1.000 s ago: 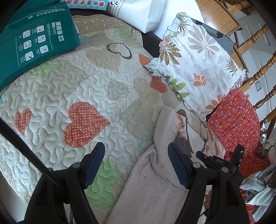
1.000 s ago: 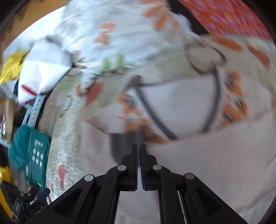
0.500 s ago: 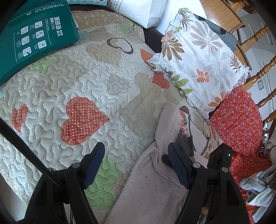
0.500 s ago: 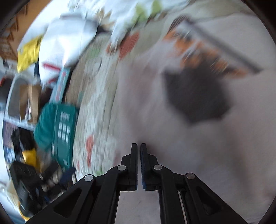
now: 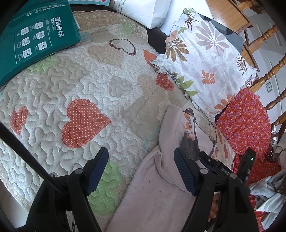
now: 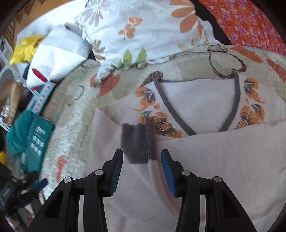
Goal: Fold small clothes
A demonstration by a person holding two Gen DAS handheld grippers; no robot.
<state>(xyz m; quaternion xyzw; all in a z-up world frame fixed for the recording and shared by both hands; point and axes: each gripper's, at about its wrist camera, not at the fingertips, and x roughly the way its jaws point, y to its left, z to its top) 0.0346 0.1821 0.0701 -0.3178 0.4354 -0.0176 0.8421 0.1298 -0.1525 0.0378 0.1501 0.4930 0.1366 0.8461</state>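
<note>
Your right gripper [image 6: 142,169] has just been opening, nothing clamped, above the pink top [image 6: 214,160]; your left gripper [image 5: 141,171] gapes empty.

- Your garment [image 6: 205,160] lies on the quilt [image 5: 75,85], toward its right side.
- The pillow [image 5: 209,58] sits behind the garment, touching its far edge.
- The box [image 5: 34,41] rests on the quilt's far left corner.
- The paper bag [image 5: 148,12] stands behind the quilt, left of the pillow.
</note>
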